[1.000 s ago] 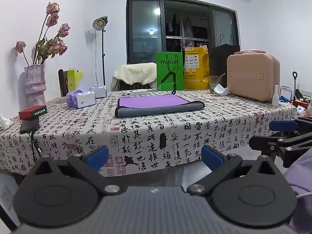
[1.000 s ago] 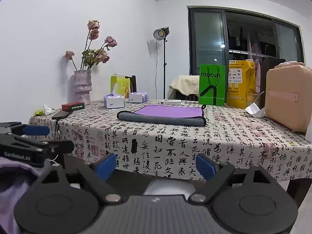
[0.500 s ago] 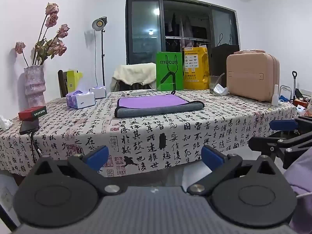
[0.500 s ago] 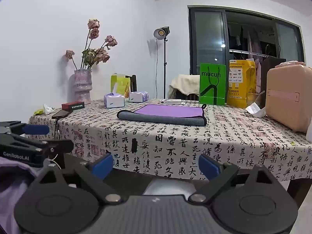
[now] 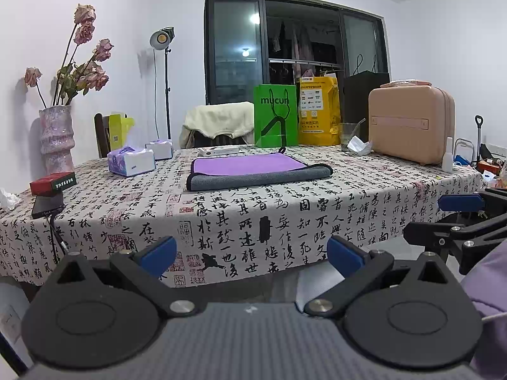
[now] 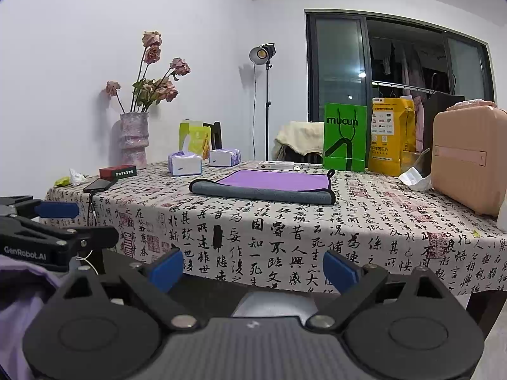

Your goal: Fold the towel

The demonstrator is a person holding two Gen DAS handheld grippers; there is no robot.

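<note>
A purple towel with a grey underside [image 5: 253, 171] lies flat on the table, its near edge folded over; it also shows in the right wrist view [image 6: 266, 185]. My left gripper [image 5: 252, 253] is open and empty, held in front of the table below its edge. My right gripper [image 6: 253, 267] is open and empty, also in front of the table. Each gripper shows at the side of the other's view: the right one [image 5: 456, 218] and the left one [image 6: 54, 221]. Both are well short of the towel.
The table [image 5: 285, 215] has a calligraphy-print cloth. On it stand a vase of dried roses [image 5: 57, 139], tissue packs [image 5: 131, 161], a red box [image 5: 53, 183], a phone [image 5: 46, 205], green [image 5: 275, 115] and yellow bags [image 5: 318, 110], and a pink case [image 5: 410, 123].
The right wrist view has shifted slightly; its fingers sit a touch lower in frame. The towel and left gripper have not moved.
</note>
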